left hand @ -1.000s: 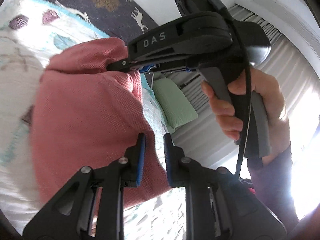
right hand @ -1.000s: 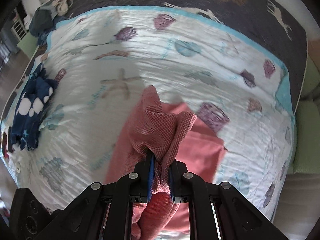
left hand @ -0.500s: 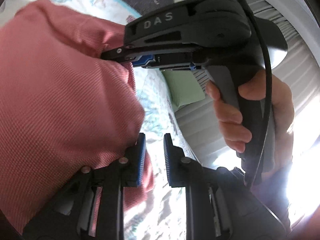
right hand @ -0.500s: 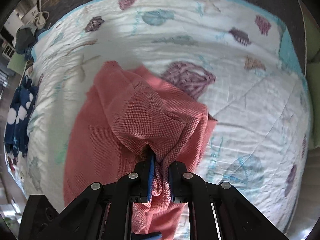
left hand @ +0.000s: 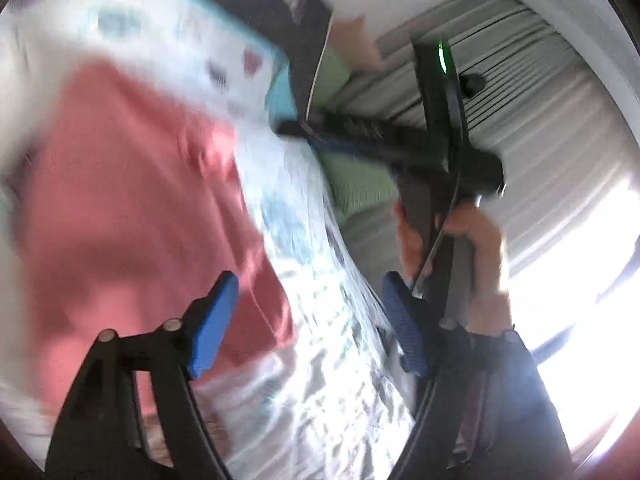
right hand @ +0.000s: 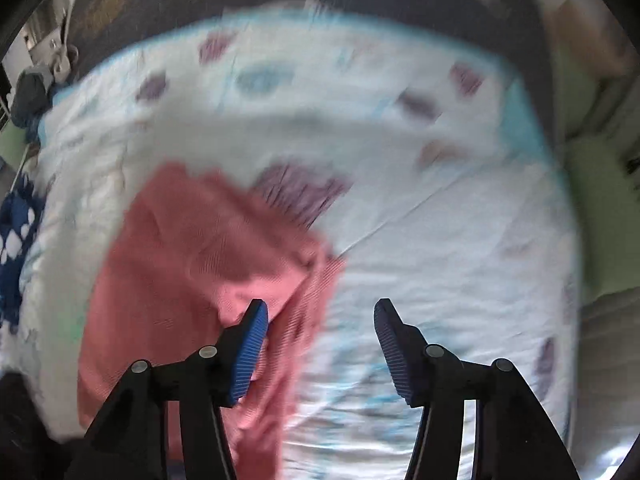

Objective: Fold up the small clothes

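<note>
Both the left gripper (left hand: 308, 316) and right gripper (right hand: 320, 340) gape wide, empty, above the pink garment (right hand: 192, 272) lying on the bedspread (right hand: 440, 220) toward their left.

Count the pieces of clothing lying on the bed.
2. The pink garment lies on the quilt just ahead of the open right gripper; a navy white-spotted piece lies at the far left edge. Others may lie out of view.

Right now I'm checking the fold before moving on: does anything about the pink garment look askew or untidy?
Yes. In the right wrist view the pink garment lies on the quilt with its right edge bunched and uneven near the open right tool. The left tool is open too. Motion blur hides finer detail.
</note>
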The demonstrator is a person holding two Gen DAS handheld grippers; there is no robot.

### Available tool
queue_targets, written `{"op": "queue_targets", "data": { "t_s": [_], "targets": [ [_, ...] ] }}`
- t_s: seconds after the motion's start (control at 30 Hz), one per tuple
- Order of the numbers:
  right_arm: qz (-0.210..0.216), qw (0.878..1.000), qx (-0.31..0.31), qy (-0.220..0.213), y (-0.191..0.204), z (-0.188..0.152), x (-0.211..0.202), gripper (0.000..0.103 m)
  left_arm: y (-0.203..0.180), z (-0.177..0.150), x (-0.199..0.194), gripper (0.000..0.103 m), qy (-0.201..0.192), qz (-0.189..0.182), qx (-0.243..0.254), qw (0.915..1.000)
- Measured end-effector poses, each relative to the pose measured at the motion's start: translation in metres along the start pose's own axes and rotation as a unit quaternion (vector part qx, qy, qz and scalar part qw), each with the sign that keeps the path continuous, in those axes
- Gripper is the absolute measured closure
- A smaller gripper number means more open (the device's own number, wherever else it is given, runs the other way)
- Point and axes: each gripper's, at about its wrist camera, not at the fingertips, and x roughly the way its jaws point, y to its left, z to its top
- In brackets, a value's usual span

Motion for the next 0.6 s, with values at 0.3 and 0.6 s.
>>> {"op": "queue_targets", "data": {
  "t_s": [0.3,0.6],
  "targets": [
    [0.229,0.969,0.009,0.096,0.05,-0.002,0.062,0.05,0.048,-0.023,0.025,0.025,0.062,0.016,-0.017,0.9978],
    [0.051,0.997,0.031,0.039,0.034,0.018,0.07,0.064,0.031,-0.031,0.018,0.025,0.076,0.04,0.034,0.9957]
  ]
}}
